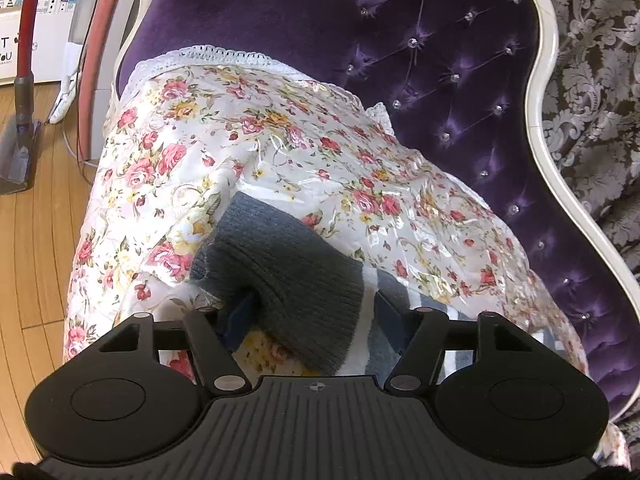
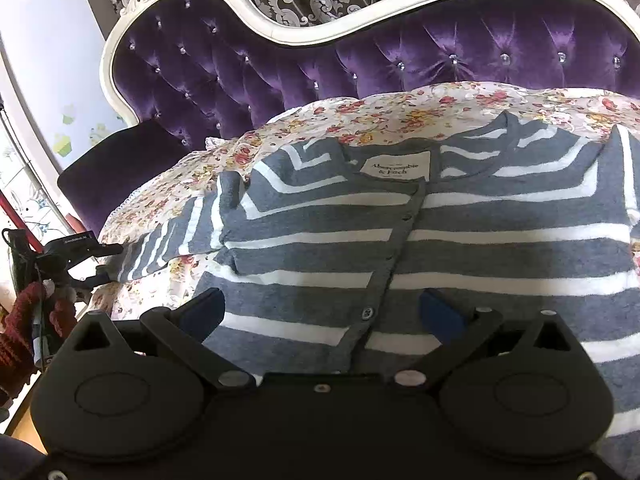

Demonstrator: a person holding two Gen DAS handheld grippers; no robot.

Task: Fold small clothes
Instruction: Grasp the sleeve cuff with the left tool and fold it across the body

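- Your left gripper (image 1: 312,312) sits at 6 o'clock in its own view, jaws partway apart around the ribbed grey cuff (image 1: 288,276) of the cardigan's sleeve; the cuff lies between the blue pads (image 1: 240,314), but you cannot tell whether they press on it.
- The cuff rests on the floral bedspread (image 1: 248,140), which runs up toward 12 o'clock.
- The purple tufted headboard (image 1: 460,80) curves from 12 to 4 o'clock.
- Your right gripper (image 2: 320,312) holds its fingers wide apart with nothing gripped, hovering over the button placket.
- The grey-and-white striped cardigan (image 2: 500,248) lies spread flat on the bedspread, its neck label (image 2: 396,168) at 12 o'clock.
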